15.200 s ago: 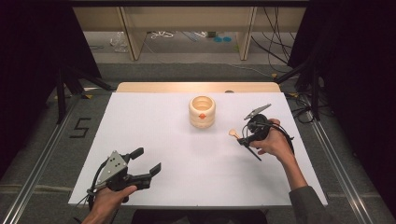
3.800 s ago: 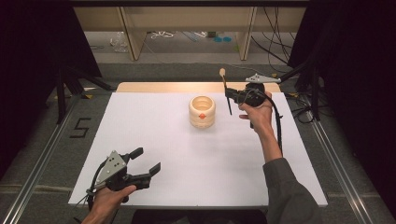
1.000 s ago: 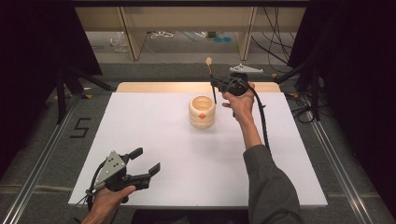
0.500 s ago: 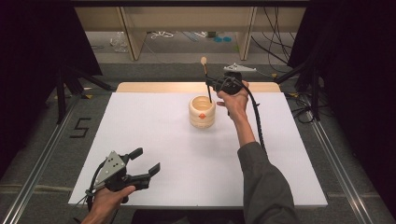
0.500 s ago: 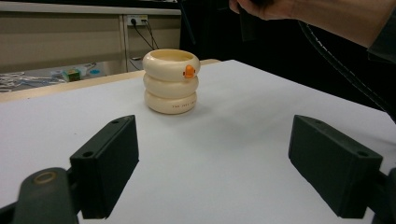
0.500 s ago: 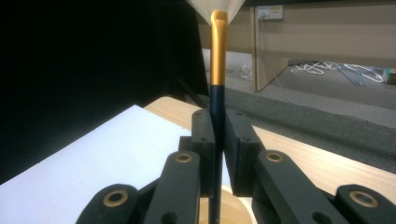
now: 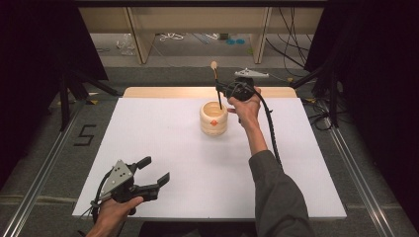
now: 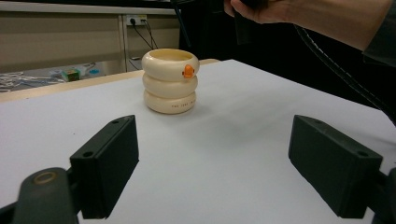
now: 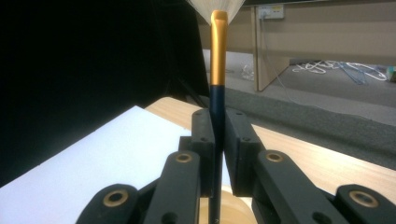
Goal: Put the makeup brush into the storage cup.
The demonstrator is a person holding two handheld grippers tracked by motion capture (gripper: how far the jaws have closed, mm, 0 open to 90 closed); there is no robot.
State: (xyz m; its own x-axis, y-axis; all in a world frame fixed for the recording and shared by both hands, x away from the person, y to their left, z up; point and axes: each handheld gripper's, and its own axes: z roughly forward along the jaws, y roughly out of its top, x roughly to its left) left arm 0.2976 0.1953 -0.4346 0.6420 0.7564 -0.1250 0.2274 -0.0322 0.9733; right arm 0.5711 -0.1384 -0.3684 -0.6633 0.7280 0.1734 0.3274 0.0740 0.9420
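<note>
A cream ribbed holder (image 7: 213, 118) with an orange dot stands upright at the far middle of the white table; it also stands ahead in the left gripper view (image 8: 170, 81). My right gripper (image 7: 221, 90) hovers just above and behind the holder, shut on a brush (image 7: 216, 84). The brush is upright, with a dark blue handle, a gold ferrule (image 9: 217, 70) and pale bristles on top. Its lower end dips into the holder's mouth (image 9: 231, 205). My right gripper (image 9: 218, 140) clamps the handle between both jaws. My left gripper (image 7: 155, 169) rests open at the near left, nothing between its jaws (image 8: 215, 168).
A wooden strip (image 7: 173, 92) runs along the table's far edge, just behind the holder. The right gripper's cable (image 7: 269, 128) trails along the forearm. Wide bare white tabletop (image 7: 296, 173) lies between the two grippers. Shelving and loose cables (image 7: 173, 37) sit on the floor beyond.
My right gripper has carried the brush left and forward, from right of the holder to over its mouth, lowering the handle end into it. The left gripper has stayed still.
</note>
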